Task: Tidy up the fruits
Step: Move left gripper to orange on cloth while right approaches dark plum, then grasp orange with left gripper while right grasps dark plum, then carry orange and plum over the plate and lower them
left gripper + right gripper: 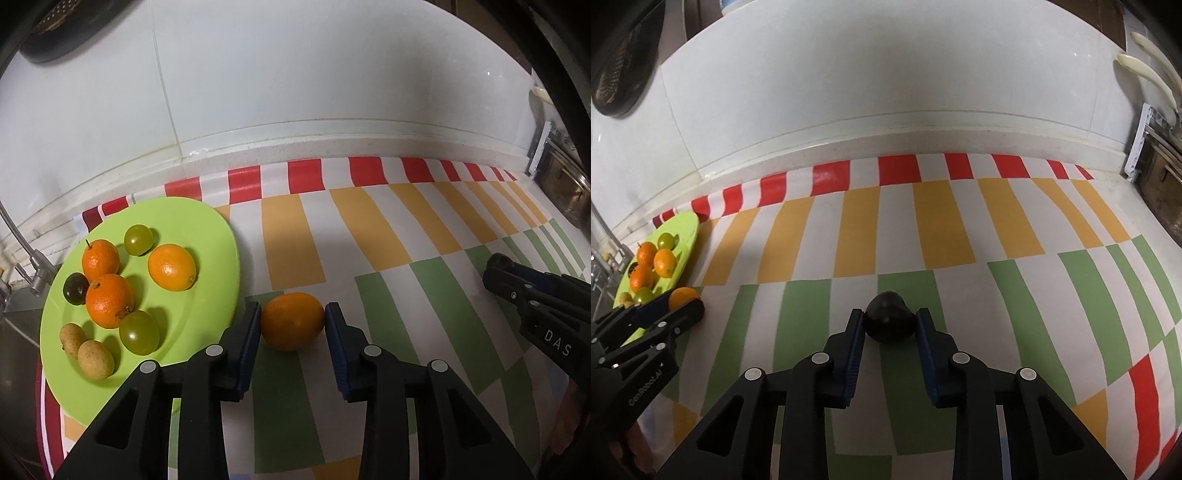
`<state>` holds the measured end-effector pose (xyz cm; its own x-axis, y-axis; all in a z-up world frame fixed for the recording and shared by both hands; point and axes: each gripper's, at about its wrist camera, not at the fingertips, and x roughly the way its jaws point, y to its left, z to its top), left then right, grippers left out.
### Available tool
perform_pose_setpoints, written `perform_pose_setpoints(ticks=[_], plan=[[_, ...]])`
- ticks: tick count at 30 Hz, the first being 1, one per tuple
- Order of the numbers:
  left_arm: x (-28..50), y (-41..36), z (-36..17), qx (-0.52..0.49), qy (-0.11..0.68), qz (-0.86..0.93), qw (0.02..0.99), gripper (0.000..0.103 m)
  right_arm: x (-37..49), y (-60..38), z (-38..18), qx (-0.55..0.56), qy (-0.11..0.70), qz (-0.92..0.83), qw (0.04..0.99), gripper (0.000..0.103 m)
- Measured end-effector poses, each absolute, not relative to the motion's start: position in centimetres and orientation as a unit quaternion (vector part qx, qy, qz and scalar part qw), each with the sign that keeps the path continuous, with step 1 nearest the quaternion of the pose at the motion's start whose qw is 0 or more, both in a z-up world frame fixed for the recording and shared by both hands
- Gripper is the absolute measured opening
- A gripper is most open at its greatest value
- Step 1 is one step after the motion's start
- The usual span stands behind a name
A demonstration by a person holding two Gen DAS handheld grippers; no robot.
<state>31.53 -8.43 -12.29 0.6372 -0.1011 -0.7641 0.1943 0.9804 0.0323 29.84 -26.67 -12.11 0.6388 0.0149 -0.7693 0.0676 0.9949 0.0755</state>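
Note:
My left gripper point(292, 320) is shut on an orange point(292, 320), both pads touching its sides, just right of a green plate point(221, 236). The plate holds three oranges, two green grapes point(138, 240), a dark fruit point(75, 288) and two small brown fruits point(95, 359). My right gripper point(890, 323) is shut on a dark round fruit point(889, 322) on the striped cloth. The left gripper with its orange point(682, 297) and the plate point(687, 229) show at the left of the right wrist view. The right gripper point(496, 273) shows at the right of the left wrist view.
A striped cloth point(369, 229) covers the counter below a white tiled wall point(295, 74). A tap point(22, 243) and sink are at the far left, beside the plate. A metal rack point(1160, 177) stands at the far right. A dark strainer point(617, 66) hangs upper left.

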Motion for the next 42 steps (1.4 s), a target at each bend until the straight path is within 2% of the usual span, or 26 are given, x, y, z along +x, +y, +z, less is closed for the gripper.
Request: perform_pose_setpoints(ticks=[42], plan=[[21.9,0.0,-2.1,0.005,0.308,-0.012,0.951,0.035,23.9,-17.0,-1.6,-0.006,0.318,0.129,0.939,0.029]])
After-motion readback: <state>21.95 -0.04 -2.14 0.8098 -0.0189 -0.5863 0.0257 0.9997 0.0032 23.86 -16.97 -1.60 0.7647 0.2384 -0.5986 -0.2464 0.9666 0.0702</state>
